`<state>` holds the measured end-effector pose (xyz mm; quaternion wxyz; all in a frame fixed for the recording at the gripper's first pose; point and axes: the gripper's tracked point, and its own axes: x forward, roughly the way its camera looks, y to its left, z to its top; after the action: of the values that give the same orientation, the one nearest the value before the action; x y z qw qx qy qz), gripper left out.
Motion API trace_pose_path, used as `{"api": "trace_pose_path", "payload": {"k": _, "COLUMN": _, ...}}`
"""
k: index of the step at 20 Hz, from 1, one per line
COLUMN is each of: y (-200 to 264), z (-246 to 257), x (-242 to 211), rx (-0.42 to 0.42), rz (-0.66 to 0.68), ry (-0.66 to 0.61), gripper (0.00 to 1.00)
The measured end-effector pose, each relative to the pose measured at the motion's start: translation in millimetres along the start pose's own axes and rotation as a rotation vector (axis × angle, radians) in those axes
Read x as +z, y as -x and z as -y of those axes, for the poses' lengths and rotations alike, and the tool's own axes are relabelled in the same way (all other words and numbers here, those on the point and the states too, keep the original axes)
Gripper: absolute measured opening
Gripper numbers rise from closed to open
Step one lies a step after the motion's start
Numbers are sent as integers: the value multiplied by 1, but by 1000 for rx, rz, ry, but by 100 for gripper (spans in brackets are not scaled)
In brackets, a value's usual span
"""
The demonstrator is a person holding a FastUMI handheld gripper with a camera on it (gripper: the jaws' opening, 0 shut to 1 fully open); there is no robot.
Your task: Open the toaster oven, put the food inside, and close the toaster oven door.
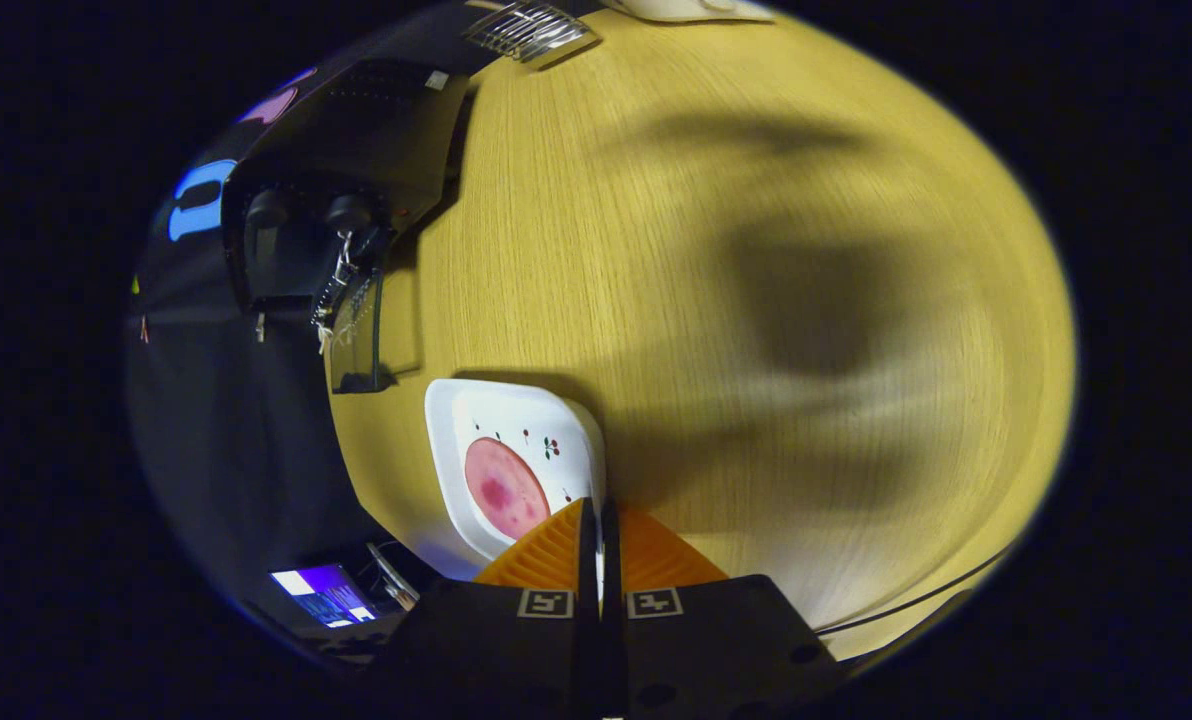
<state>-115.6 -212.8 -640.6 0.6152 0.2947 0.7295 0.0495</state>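
A white square plate (556, 420) with small printed cherries carries a round pink slice of food (504, 488). My gripper (599, 515) is shut on the plate's near rim, and a thin white strip of rim shows between the fingers. The whole view is rolled sideways. Beyond the plate stands the black toaster oven (356, 130) on the wooden table (736, 200). Its two knobs (348, 212) and a hanging chain face me. Its glass door (358, 335) juts out from the front towards the plate and looks open.
A metal wire rack (531, 30) and a white object (686, 8) lie at the table's far end. A thin dark cable (906, 600) runs along the table edge near my fingers. A lit screen (321, 592) sits off the table, beside the gripper body.
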Motion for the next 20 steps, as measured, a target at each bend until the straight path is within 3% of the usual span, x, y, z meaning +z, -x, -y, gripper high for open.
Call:
{"api": "trace_pose_path", "payload": {"k": 4, "y": 16, "z": -10, "x": -23, "rx": 54, "rz": 125, "ry": -122, "gripper": 5}}
{"api": "trace_pose_path", "payload": {"k": 8, "y": 27, "z": -78, "x": -51, "rx": 176, "rz": 251, "ry": -243, "gripper": 5}}
{"api": "trace_pose_path", "payload": {"k": 11, "y": 10, "z": -138, "x": -56, "rx": 266, "rz": 320, "ry": -346, "gripper": 5}}
{"api": "trace_pose_path", "payload": {"k": 14, "y": -15, "z": -195, "x": -39, "rx": 330, "rz": 393, "ry": -422, "gripper": 5}}
{"api": "trace_pose_path", "payload": {"k": 17, "y": -40, "z": -235, "x": -13, "rx": 391, "rz": 438, "ry": -577, "gripper": 5}}
{"api": "trace_pose_path", "payload": {"k": 20, "y": -60, "z": -255, "x": 21, "rx": 388, "rz": 493, "ry": -666, "gripper": 5}}
